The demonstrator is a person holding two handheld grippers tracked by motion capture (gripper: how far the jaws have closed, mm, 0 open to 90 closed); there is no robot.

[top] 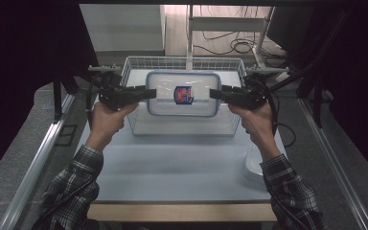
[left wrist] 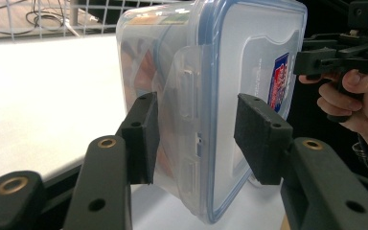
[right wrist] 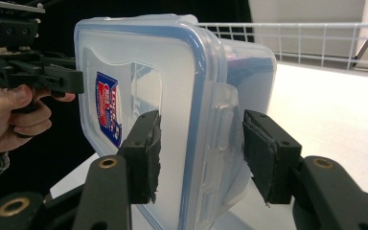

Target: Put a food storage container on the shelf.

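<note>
- Label: a red, white and blue sticker at the centre of the lid; its writing is too small to read.
- Food container: rectangular, rounded corners, translucent plastic, with a blue seal line around the lid and clear snap flaps on its short sides. It hangs between both tools above the wire basket at the far end of the white desk.
- Left hand-held gripper: black jaws pinching the container's left end.
- Right hand-held gripper: jaws pinching the right end.

White table with a wire basket and, at its right edge, a white bowl.
</note>
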